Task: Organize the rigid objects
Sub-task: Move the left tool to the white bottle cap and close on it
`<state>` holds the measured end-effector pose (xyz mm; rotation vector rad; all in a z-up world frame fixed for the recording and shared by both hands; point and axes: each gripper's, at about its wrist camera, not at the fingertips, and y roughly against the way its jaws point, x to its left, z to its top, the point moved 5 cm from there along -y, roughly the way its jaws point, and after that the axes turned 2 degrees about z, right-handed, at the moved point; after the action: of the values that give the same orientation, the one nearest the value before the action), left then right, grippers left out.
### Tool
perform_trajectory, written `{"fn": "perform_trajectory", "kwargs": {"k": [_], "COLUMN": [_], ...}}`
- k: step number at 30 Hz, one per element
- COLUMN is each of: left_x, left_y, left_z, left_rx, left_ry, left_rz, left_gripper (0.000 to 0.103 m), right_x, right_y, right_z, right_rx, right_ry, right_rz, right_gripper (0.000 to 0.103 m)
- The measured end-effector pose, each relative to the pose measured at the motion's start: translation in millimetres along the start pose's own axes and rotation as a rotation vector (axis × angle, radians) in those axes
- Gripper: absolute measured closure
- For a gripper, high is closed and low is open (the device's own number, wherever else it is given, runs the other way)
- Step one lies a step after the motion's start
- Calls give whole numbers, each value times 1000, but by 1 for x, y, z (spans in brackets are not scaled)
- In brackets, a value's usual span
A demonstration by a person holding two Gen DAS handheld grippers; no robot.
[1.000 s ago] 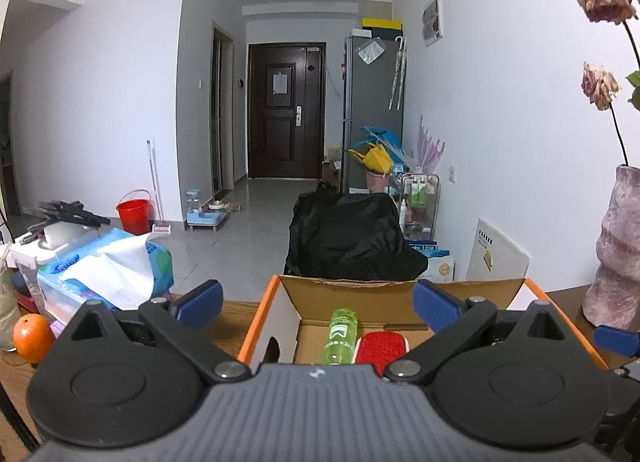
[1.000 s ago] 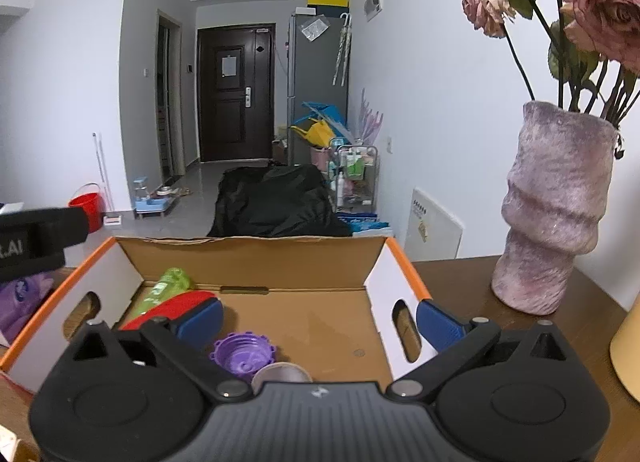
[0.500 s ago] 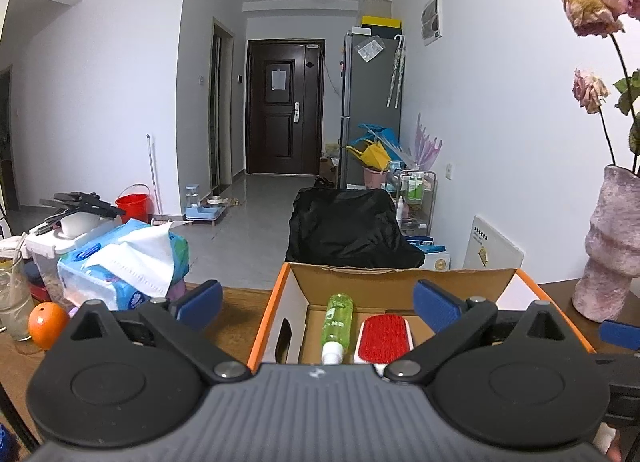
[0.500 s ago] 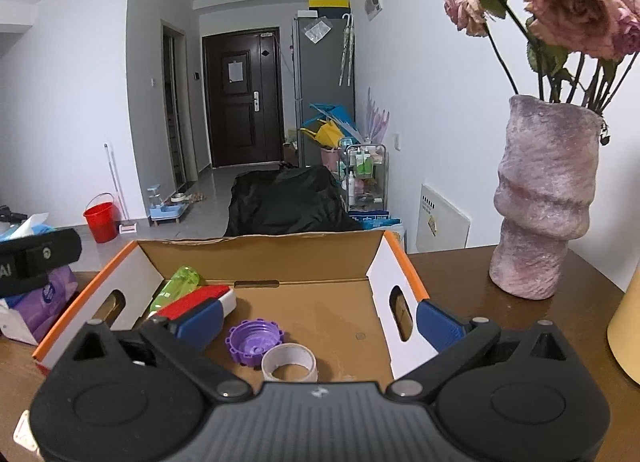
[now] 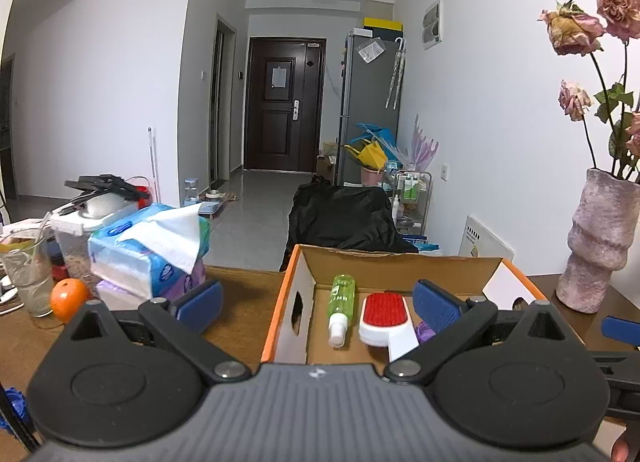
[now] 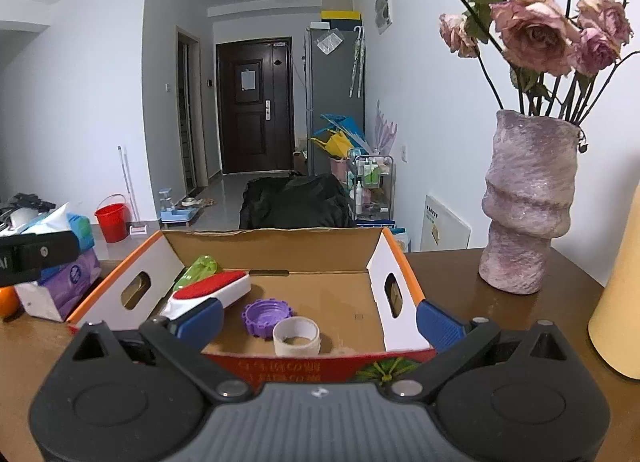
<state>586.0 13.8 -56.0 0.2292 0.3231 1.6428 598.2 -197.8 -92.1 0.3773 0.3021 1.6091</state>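
Both grippers, left [image 5: 318, 304] and right [image 6: 318, 320], gape wide and empty near the box [image 6: 276, 248]; inside lie a green bottle [image 5: 342, 302], red brush [image 5: 384, 316], purple cap [image 6: 266, 312] and tape roll [image 6: 297, 336]; tissues [image 5: 148, 250] and an orange [image 5: 69, 298] stand left on the surface [image 6: 472, 302], a vase [image 6: 528, 204] right.

both wrist views face the hallway door, low and close behind the cardboard box [image 5: 400, 260] [image 6: 272, 240], left view further left.
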Motion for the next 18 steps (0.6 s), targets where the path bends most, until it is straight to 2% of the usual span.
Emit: {"fn": "perform_trajectory", "kwargs": {"k": [18], "left_x": [29], "left_y": [82], "left_z": [-36], "left_rx": [-9], "left_ry": [-15], "left_rz": [-7], "left_gripper": [0], "right_x": [-5], "right_y": [87], "right_z": [-38], "right_rx": [-40], "right_ry": [55], "right_rz": [22], "right_gripper": [0]}}
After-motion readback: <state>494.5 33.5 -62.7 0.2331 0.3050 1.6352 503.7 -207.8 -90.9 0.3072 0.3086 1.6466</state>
